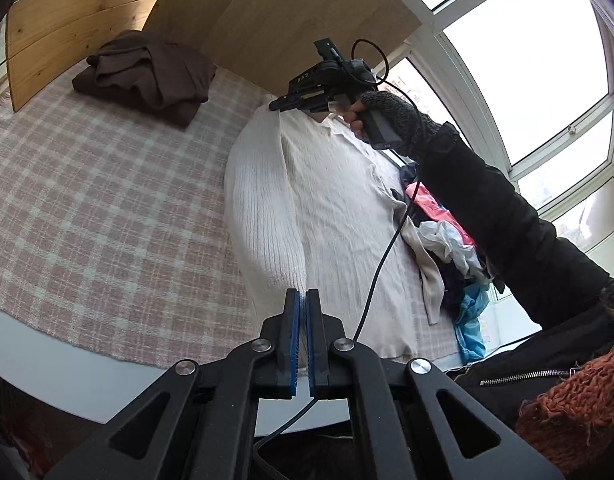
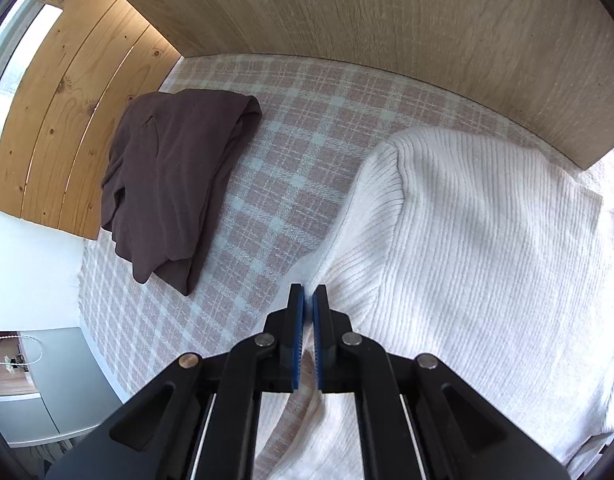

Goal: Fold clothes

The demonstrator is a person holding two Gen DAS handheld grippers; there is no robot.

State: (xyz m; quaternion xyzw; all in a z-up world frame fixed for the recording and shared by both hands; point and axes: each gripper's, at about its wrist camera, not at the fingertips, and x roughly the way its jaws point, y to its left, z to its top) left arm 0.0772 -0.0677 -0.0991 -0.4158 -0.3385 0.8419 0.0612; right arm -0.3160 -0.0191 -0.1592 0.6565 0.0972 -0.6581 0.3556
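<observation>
A white ribbed sweater (image 1: 327,200) lies lengthwise on the pink checked cloth (image 1: 87,200), with one sleeve folded along its left side. My left gripper (image 1: 303,300) is shut on the near end of that sleeve, and fabric shows between its blue pads. At the far end, a gloved hand holds my right gripper (image 1: 275,105), which pinches the sweater's shoulder edge. In the right wrist view, the right gripper (image 2: 308,300) is shut on the left edge of the sweater (image 2: 467,248), lifting a ridge of fabric off the checked cloth (image 2: 287,152).
A folded brown garment (image 1: 147,76) (image 2: 175,184) rests at the far left corner by wooden boards (image 1: 75,28). A heap of coloured clothes (image 1: 451,248) lies to the right by the window. A black cable (image 1: 387,248) hangs across the sweater. A wooden panel (image 2: 387,20) stands behind.
</observation>
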